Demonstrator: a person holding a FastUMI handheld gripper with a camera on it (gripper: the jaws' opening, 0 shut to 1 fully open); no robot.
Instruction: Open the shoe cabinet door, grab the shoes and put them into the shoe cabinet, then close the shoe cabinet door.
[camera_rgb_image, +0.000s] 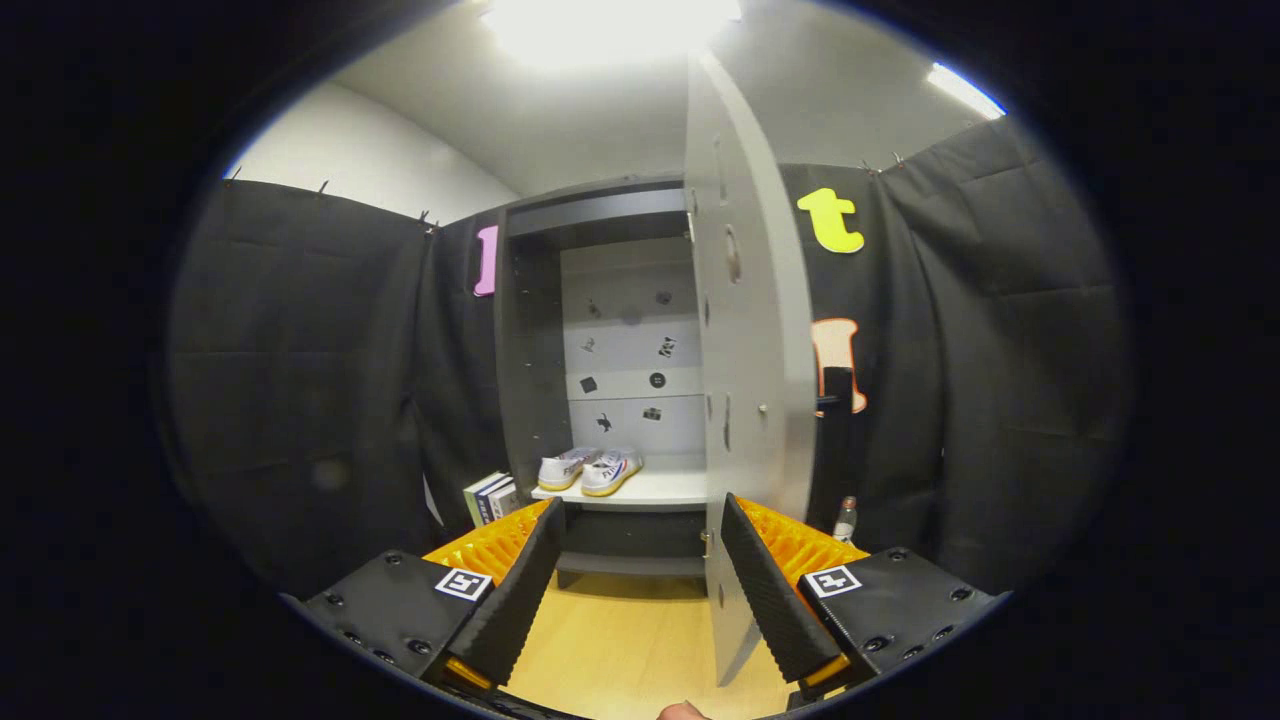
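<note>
Beyond your claw (640, 590), the shoe cabinet (600, 400) stands open and the pair of white shoes (590, 470) already sits on its pale shelf (650, 490), side by side toward the left end, well clear of the fingers. Your claw is spread wide and holds nothing; bare wooden floor (630, 640) shows between the two fingers.

What remains, as I judge it, is closing the door (750, 380). It hangs open on the right, edge-on to you, and its lower edge runs down just beside your right finger (775, 600). That is where trouble could start. If you swing the claw across without first getting outside the panel, the right finger may catch the door's edge and jolt it, or push it wider instead of shut.

If you shove from low down, near the bottom corner, the tall panel may flex or bounce back off the frame rather than seat. Push closer to mid-height, on the flat outer face.

Watch the small bottle (846, 520) standing on the floor behind the door, near the black cloth: a wide sweep round the panel could knock it over. The books (490, 497) leaning left of the cabinet are out of the door's path, so leave them alone. The shoes look set back enough to clear the closing door, though I cannot be certain from this angle.
</note>
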